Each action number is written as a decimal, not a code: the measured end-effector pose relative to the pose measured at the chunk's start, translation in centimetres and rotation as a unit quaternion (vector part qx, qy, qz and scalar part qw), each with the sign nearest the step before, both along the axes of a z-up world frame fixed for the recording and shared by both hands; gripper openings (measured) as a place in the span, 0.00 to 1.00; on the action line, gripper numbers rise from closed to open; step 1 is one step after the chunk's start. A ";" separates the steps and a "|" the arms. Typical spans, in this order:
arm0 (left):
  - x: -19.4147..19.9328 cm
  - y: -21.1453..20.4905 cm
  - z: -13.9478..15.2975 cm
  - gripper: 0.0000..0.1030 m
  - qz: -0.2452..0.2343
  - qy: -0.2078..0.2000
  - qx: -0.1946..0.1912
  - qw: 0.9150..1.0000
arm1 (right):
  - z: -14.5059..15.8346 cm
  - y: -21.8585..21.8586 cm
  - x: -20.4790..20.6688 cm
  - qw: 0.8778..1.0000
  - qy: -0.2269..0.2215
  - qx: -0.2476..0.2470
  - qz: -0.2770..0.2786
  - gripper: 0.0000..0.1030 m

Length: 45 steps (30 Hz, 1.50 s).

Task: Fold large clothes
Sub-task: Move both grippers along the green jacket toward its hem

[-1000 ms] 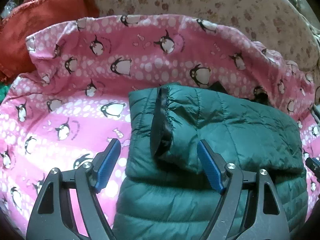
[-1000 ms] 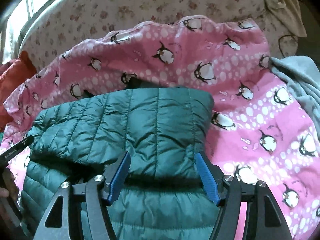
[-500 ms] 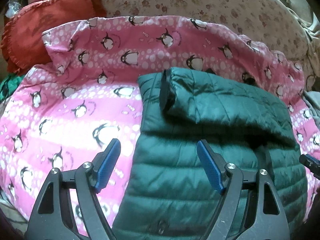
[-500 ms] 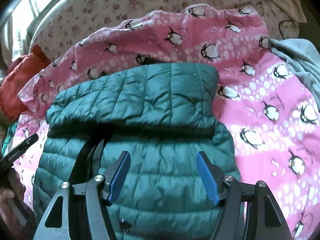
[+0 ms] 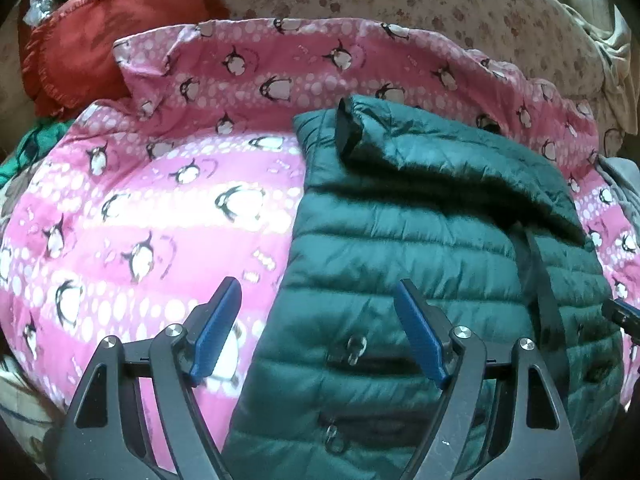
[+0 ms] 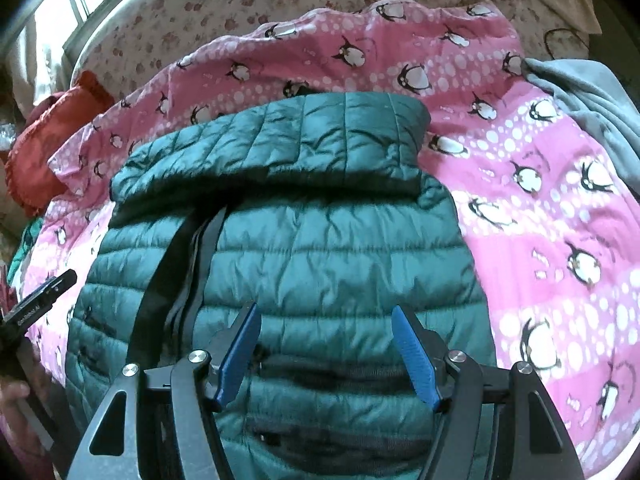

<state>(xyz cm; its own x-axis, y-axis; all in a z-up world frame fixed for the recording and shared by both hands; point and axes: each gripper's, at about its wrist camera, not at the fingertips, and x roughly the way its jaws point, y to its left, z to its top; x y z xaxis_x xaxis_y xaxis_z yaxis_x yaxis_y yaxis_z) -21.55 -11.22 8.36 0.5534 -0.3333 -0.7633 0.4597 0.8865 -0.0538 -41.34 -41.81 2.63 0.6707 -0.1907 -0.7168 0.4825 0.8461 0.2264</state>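
Observation:
A dark green quilted puffer jacket [image 5: 420, 264] lies on a pink penguin-print blanket [image 5: 160, 208]. Its far part is folded over toward me, with a sleeve cuff [image 5: 348, 128] showing at the fold's left end. The black zipper strip [image 6: 176, 264] runs down the front. My left gripper [image 5: 316, 320] is open and empty, above the jacket's near left edge. My right gripper [image 6: 326, 344] is open and empty, over the jacket's [image 6: 328, 248] lower front. The left gripper's tip [image 6: 44, 296] shows at the left edge of the right wrist view.
A red cushion [image 5: 104, 44] lies at the far left. A floral sheet [image 5: 440, 4] covers the bed behind the blanket. A grey garment [image 6: 592, 104] lies at the far right. Green fabric [image 5: 28, 148] pokes out at the left edge.
Both grippers have pulled back toward me and away from the fold. More of the jacket's lower front now shows. Both stay open and empty.

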 end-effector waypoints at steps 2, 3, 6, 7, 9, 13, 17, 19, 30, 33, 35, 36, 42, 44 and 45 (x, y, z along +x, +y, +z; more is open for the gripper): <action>-0.7 0.6 -0.2 0.77 0.000 0.000 0.002 1.000 | -0.2 0.4 -0.5 1.000 0.001 0.001 0.001 0.64; -0.9 0.8 -0.3 0.77 -0.001 0.000 0.003 1.000 | -0.4 0.6 -0.7 1.000 0.001 0.002 0.002 0.64; -1.8 1.5 -0.7 0.77 -0.003 0.001 0.010 1.000 | -0.9 1.3 -1.5 1.000 0.006 0.003 0.005 0.64; -2.0 1.8 -0.8 0.77 -0.002 0.002 0.012 1.000 | -1.0 1.5 -1.7 1.000 0.007 0.004 0.006 0.64; -2.3 2.4 -1.0 0.77 -0.001 0.003 0.013 1.000 | -1.2 1.9 -2.1 1.000 0.008 0.006 0.007 0.64; -2.9 3.3 -1.3 0.77 -0.001 0.009 0.015 1.000 | -1.6 2.4 -3.0 1.000 0.011 0.008 0.009 0.64; -3.6 4.1 -1.4 0.77 -0.004 0.011 0.018 1.000 | -1.7 3.3 -3.7 1.000 0.017 0.004 0.019 0.64; -3.9 4.5 -1.4 0.77 -0.004 0.013 0.017 1.000 | -1.7 3.7 -4.1 0.999 0.020 0.003 0.026 0.64; -4.7 6.3 -2.6 0.77 -0.003 0.044 0.021 0.999 | -2.3 4.7 -6.1 0.999 0.032 0.009 0.039 0.64; -4.9 6.7 -3.0 0.77 -0.004 0.052 0.021 0.998 | -2.5 4.8 -6.8 0.999 0.034 0.014 0.039 0.64; -5.1 6.9 -3.2 0.77 -0.002 0.056 0.021 0.998 | -2.7 4.9 -7.3 0.999 0.036 0.012 0.037 0.64; -5.2 7.1 -3.3 0.77 -0.002 0.059 0.019 0.998 | -2.7 4.8 -7.6 0.999 0.037 0.012 0.036 0.64; -5.4 7.6 -3.7 0.77 -0.002 0.072 0.016 0.997 | -3.1 4.3 -9.2 0.998 0.043 0.022 0.030 0.64; -5.5 7.9 -3.8 0.77 -0.003 0.078 0.014 0.997 | -3.2 3.9 -9.9 0.998 0.047 0.026 0.027 0.64; -5.5 8.0 -3.8 0.77 -0.003 0.080 0.013 0.997 | -3.2 3.8 -10.2 0.998 0.048 0.027 0.025 0.64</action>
